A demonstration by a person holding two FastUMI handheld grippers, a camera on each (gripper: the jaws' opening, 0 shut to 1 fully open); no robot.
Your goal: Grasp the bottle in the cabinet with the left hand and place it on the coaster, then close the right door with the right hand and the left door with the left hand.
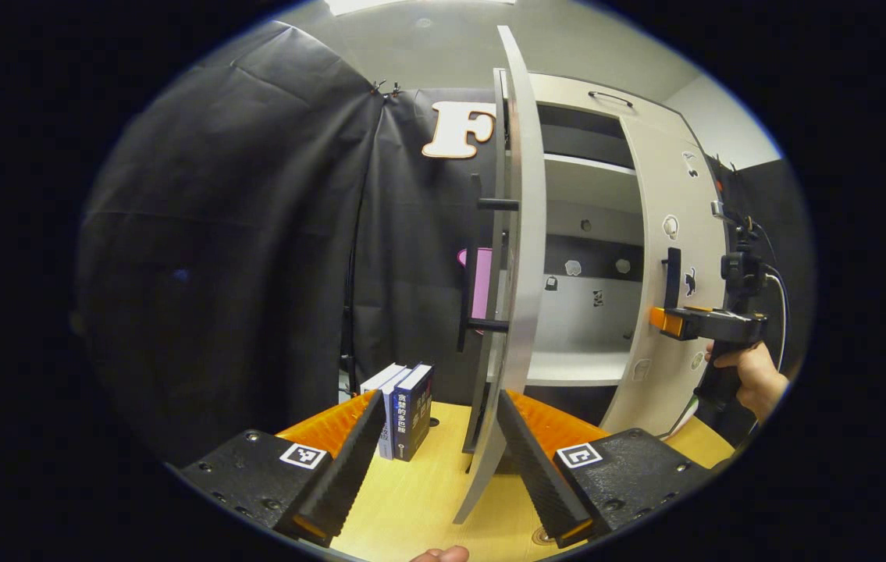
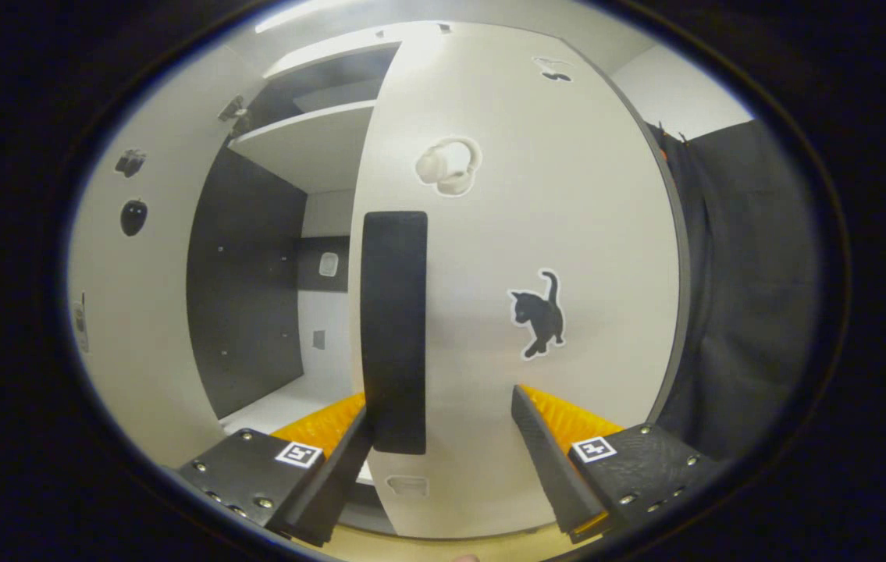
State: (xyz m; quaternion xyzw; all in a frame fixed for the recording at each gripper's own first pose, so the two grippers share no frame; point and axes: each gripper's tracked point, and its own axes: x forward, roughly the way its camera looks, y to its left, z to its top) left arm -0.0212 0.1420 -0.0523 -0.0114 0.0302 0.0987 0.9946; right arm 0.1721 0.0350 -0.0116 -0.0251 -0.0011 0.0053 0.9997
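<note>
Grey laminate right door is standing ajar, rigid and light-swinging; right gripper is gaping wide around its black handle at 12 o'clock. Left gripper is hanging wide before left door. Push near handles.

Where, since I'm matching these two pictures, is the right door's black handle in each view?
Left gripper view: black handle, far right, just above the right gripper.
Right gripper view: black handle, centre, rising beside one finger of the right gripper.
Shared landmark: headphone sticker above the handle.
</note>
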